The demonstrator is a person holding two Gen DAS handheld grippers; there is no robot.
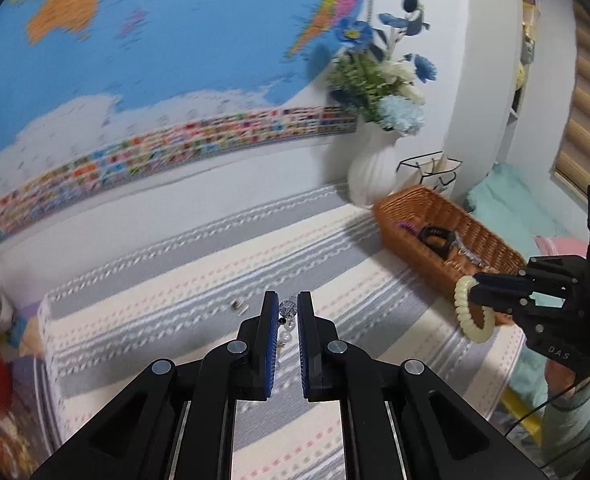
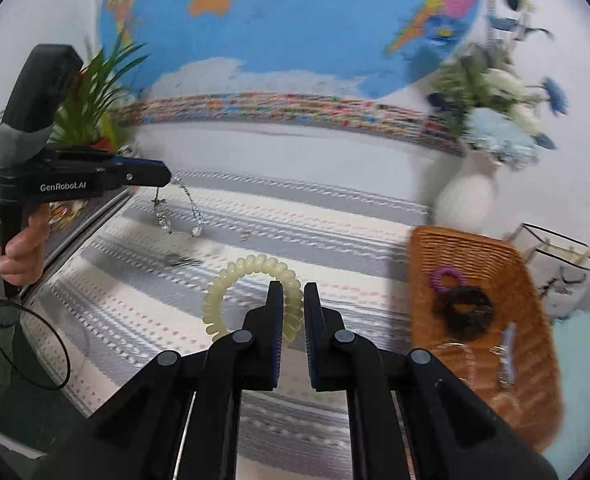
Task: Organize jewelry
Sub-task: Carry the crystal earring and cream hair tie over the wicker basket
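My left gripper (image 1: 287,308) is shut on a clear beaded bracelet (image 1: 287,309) that hangs from its tips; in the right wrist view the left gripper (image 2: 163,178) holds the dangling bracelet (image 2: 191,208) above the striped cloth. My right gripper (image 2: 293,296) is shut on a pale yellow spiral hair tie (image 2: 231,276); in the left wrist view the right gripper (image 1: 477,284) holds the tie (image 1: 469,312) just in front of the wicker basket (image 1: 411,208). The basket (image 2: 535,320) holds a purple tie (image 2: 447,278), a dark scrunchie (image 2: 463,312) and a clip (image 2: 507,352).
A small loose piece (image 1: 238,306) lies on the striped cloth (image 1: 175,280). A white vase of flowers (image 1: 371,168) stands behind the basket, with a wire-framed glass box (image 1: 431,168) beside it. A potted plant (image 2: 91,104) stands at the left. A world map covers the wall.
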